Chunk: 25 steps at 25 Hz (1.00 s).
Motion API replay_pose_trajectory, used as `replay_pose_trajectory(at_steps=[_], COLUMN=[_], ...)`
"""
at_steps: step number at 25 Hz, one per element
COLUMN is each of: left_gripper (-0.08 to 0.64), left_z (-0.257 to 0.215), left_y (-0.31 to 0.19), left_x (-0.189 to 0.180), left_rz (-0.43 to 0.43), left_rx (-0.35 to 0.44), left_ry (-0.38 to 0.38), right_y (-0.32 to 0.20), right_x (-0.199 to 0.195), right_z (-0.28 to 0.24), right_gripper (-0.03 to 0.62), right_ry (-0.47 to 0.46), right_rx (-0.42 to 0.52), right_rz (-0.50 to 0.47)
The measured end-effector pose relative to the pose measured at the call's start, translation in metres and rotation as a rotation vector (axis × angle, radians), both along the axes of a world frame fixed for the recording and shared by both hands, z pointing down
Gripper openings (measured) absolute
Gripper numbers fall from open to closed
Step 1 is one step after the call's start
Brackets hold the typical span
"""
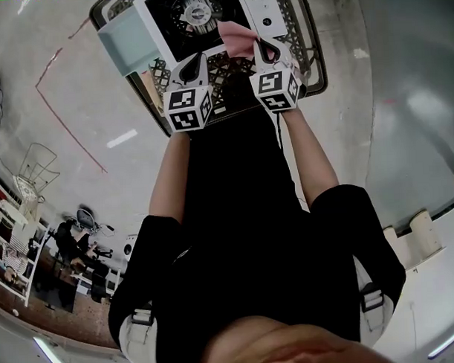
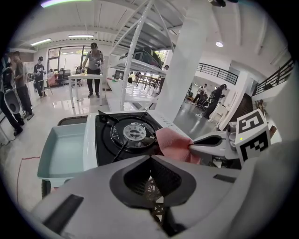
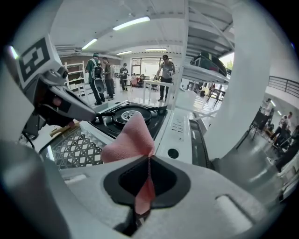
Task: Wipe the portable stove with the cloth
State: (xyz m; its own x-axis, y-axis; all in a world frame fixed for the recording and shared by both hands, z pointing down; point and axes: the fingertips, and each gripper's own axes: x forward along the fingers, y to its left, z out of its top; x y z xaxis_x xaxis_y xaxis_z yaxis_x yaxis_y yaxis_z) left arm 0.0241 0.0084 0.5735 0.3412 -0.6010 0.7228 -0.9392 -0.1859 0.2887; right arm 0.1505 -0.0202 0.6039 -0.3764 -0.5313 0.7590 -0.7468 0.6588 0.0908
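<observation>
The portable stove [image 1: 199, 22] is white with a black burner top and sits on a lattice-topped cart. My right gripper [image 1: 264, 48] is shut on a pink cloth [image 1: 240, 39], which hangs just above the stove's near edge. In the right gripper view the cloth [image 3: 131, 140] sticks up from between the closed jaws, in front of the stove's control panel [image 3: 180, 128]. My left gripper [image 1: 197, 63] is shut with nothing in it, hovering over the lattice just short of the stove. In the left gripper view the stove [image 2: 128, 135] lies ahead and the cloth [image 2: 173, 142] is at its right corner.
A pale blue tray [image 1: 125, 43] lies against the stove's left side. The cart's black lattice top [image 1: 230, 69] shows between the grippers. A white pillar [image 2: 187, 70] and shelving rise beyond the cart. Several people stand farther off in the hall.
</observation>
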Motion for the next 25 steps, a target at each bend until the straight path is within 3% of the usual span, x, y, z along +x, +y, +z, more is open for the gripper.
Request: replay_pose_trajectory(at_steps=[13,19,25], left_gripper=[0.000,0.000,0.000], left_z=[0.004,0.001,-0.002], left_y=[-0.015,-0.018,-0.018], left_x=[0.027,0.022,0.012], left_rz=[0.015,-0.007,-0.032], left_rx=[0.016,0.021,0.032], left_ry=[0.034,0.038,0.046], right_y=[-0.030,-0.050,-0.071], right_x=[0.033,0.035,0.023], right_z=[-0.002,0.000,0.003], right_gripper=[0.009,0.009,0.009], right_ry=[0.058,0.069,0.094], right_rx=[0.037,0.017,0.010], right_rz=[0.020,0.022,-0.037])
